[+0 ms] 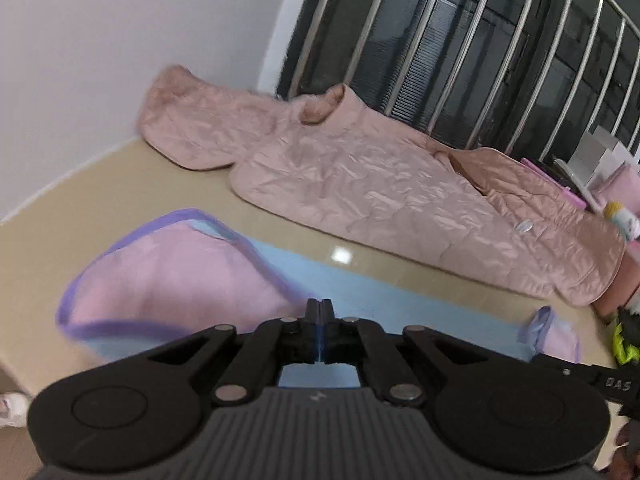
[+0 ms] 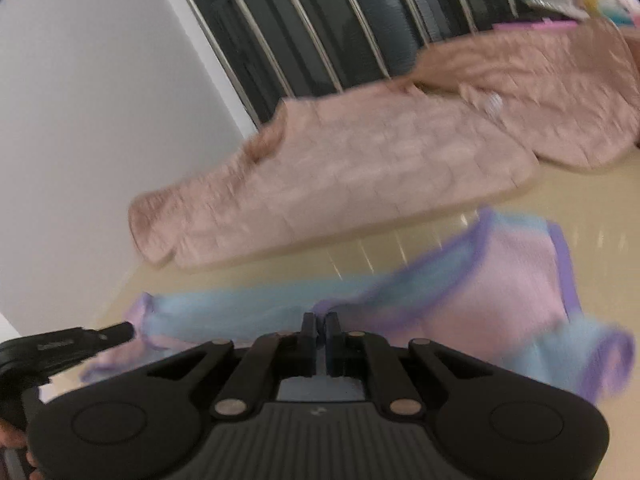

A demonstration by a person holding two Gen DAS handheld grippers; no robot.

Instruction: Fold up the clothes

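Beige desk (image 1: 36, 248) by a barred window (image 1: 460, 40), jacket (image 1: 360, 184) behind.
Both grippers, left (image 1: 319, 312) and right (image 2: 319, 326), are clamped on the garment (image 1: 176, 276); thin bites could slip, spoiling the fold.

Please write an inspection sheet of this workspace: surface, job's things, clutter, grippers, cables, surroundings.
Surface: glossy beige table.
Job's things: pink-and-blue garment in front, partly lifted; quilted pink jacket lying spread out behind it.
Clutter: pink and white items at the far right end.
Grippers: left gripper and right gripper both shut on the garment's blue fabric.
Cables: nothing seen.
Surroundings: white wall; dark window with metal bars.
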